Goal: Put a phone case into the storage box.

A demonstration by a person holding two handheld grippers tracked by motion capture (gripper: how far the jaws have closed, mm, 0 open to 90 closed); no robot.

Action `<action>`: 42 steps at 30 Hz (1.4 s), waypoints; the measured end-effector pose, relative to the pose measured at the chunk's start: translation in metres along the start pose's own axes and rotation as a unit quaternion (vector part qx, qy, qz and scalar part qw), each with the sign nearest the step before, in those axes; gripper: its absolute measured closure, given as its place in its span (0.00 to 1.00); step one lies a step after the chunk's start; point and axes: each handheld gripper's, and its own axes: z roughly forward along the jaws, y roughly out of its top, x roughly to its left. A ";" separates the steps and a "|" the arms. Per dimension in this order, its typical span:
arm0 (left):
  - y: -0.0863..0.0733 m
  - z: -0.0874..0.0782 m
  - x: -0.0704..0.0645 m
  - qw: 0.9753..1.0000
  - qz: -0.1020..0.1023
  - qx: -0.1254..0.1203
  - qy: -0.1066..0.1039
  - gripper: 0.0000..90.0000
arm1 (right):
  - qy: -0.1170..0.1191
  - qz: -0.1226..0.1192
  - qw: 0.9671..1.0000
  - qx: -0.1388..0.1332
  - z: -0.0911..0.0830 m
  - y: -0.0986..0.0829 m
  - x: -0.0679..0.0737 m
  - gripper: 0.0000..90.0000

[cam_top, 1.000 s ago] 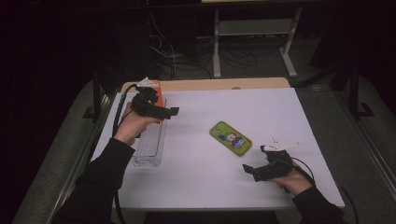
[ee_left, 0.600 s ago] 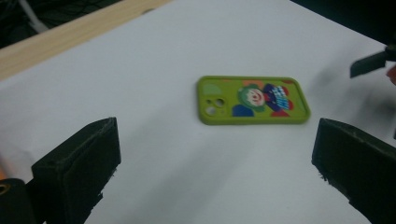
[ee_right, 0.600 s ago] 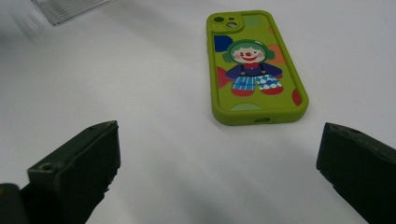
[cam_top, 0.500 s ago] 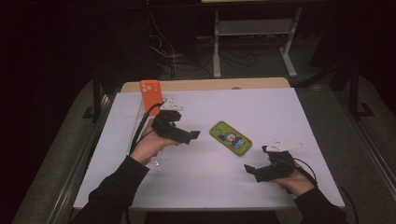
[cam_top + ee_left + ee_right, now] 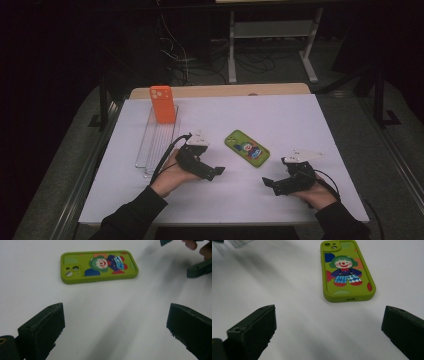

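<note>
A green phone case with a clown picture (image 5: 246, 148) lies flat on the white table, back up. In the left gripper view the green case (image 5: 98, 265) lies ahead of the wide-apart jaws; in the right gripper view it (image 5: 347, 270) lies ahead and slightly right. My left gripper (image 5: 214, 173) is open and empty, a little left of the case and nearer the person. My right gripper (image 5: 270, 183) is open and empty too, near the front edge, right of the left one. An orange phone case (image 5: 163, 104) stands upright at the far end of a clear rack (image 5: 152, 145).
The white table top (image 5: 310, 120) has a wooden strip along its far edge. Beyond it are a dark floor, cables and a metal stand. The other gripper's jaw (image 5: 200, 268) and a person's fingers show at the top right of the left gripper view.
My left gripper has let go of the orange case in the rack and come back toward the middle front of the table. The right gripper has barely moved.
</note>
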 end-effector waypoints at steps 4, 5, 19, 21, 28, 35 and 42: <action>-0.017 0.005 -0.005 1.000 -0.003 -0.009 0.000 0.01 | -0.003 0.000 1.000 0.011 0.000 0.003 0.002 0.00; -0.019 0.004 -0.005 1.000 0.005 0.000 -0.002 0.01 | -0.002 0.003 1.000 0.015 0.000 0.004 0.004 0.00; -0.022 0.004 -0.003 1.000 0.002 -0.013 -0.017 0.02 | -0.006 0.012 0.998 0.059 0.004 0.028 -0.002 0.00; -0.022 0.005 -0.004 1.000 0.002 -0.010 -0.015 0.02 | -0.002 0.018 0.998 0.066 0.004 0.034 -0.004 0.00; -0.022 0.006 -0.002 1.000 0.001 -0.007 -0.015 0.02 | 0.000 0.012 0.998 0.065 0.011 0.054 -0.008 0.00; -0.023 0.006 -0.001 1.000 0.004 -0.004 -0.015 0.02 | -0.009 0.004 0.998 0.067 0.025 0.074 -0.014 0.00; -0.023 0.006 -0.001 1.000 0.001 -0.005 -0.018 0.02 | -0.005 -0.001 0.997 0.073 0.045 0.090 -0.019 0.00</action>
